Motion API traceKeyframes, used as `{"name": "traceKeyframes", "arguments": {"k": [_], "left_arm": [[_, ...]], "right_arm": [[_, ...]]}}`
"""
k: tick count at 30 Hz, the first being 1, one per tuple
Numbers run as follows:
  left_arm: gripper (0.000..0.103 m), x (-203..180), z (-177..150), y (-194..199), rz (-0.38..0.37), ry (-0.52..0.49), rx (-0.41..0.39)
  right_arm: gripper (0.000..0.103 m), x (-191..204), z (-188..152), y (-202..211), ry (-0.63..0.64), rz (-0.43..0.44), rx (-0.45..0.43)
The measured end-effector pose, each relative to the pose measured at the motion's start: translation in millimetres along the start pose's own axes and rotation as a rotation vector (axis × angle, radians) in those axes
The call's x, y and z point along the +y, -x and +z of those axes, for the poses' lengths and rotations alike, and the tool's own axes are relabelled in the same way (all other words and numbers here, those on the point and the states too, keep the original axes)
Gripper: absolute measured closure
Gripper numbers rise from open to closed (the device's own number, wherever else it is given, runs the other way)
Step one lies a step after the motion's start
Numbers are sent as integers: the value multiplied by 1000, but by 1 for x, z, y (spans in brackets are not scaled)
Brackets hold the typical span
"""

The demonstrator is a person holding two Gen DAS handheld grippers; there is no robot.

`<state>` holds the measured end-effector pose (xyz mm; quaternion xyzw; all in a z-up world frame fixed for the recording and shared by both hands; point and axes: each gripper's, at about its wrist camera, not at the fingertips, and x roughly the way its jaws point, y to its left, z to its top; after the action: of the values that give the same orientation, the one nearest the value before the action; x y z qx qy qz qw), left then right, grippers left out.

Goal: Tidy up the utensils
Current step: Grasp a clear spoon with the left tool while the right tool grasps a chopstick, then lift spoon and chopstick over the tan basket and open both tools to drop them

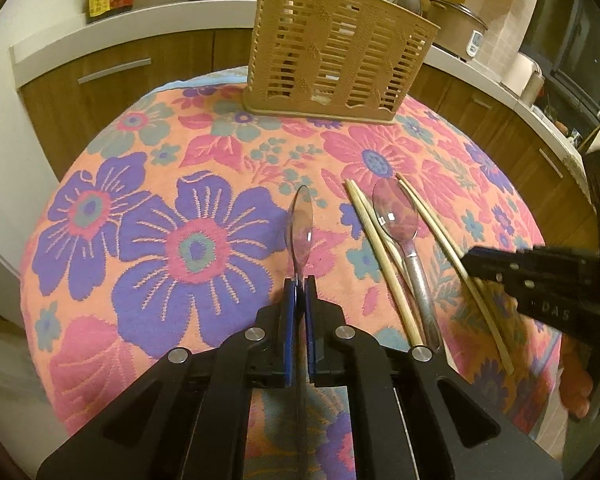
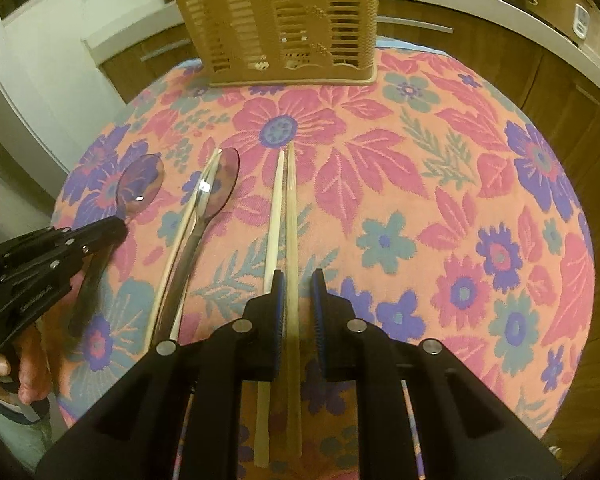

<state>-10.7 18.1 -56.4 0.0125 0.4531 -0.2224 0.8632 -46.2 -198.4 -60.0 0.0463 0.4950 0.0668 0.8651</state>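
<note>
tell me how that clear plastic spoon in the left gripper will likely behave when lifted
The clear spoon looks thin, so probably light and slightly bendy. The left gripper pinches only its narrow neck, so it might pivot. Its glossy plastic could slip.

Left black two-finger gripper with blue pads (image 1: pixel 299 286): jaws clamped on a clear plastic spoon (image 1: pixel 300 224), pointing steeply down. Right black gripper (image 2: pixel 298 280): jaws narrowly apart, straddling one pale bamboo chopstick (image 2: pixel 291 216), pads not pressing.

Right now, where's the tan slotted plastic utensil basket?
The tan slotted plastic utensil basket stands upright at the far edge of the floral tablecloth, top centre in both wrist views, beyond the spoons and chopsticks, with the kitchen counter behind it.
</note>
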Motion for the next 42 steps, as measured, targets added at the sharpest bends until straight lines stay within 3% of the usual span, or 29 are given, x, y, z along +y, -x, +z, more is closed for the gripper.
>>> {"name": "traceKeyframes", "arguments": {"k": [2, 5, 8, 13, 15, 17, 18, 20, 30, 42], "left_arm": [[89, 2, 1, 1, -10, -2, 10], [64, 3, 6, 2, 7, -20, 25], [65, -3, 11, -4, 52, -71, 47], [66, -17, 17, -15, 140, -147, 71], [79, -23, 18, -18, 173, -179, 69], [83, -26, 19, -19, 179, -190, 67], [93, -26, 19, -20, 179, -191, 63], [93, -25, 19, -17, 169, -178, 53], [93, -22, 50, 45, 55, -125, -178], [93, -23, 138, 109, -35, -111, -471]], "right_arm": [[91, 3, 12, -5, 21, -16, 42], [88, 7, 29, -13, 53, -33, 100], [82, 10, 41, -20, 66, -30, 130], [84, 15, 48, -24, 78, -68, 146], [96, 18, 48, -24, 99, -79, 137], [99, 20, 44, -22, 104, -82, 132], [99, 20, 42, -21, 103, -83, 128], [99, 18, 38, -19, 98, -76, 119], [99, 8, 43, 41, 95, 9, -44], [99, 7, 115, 120, 101, 48, -327]]}}
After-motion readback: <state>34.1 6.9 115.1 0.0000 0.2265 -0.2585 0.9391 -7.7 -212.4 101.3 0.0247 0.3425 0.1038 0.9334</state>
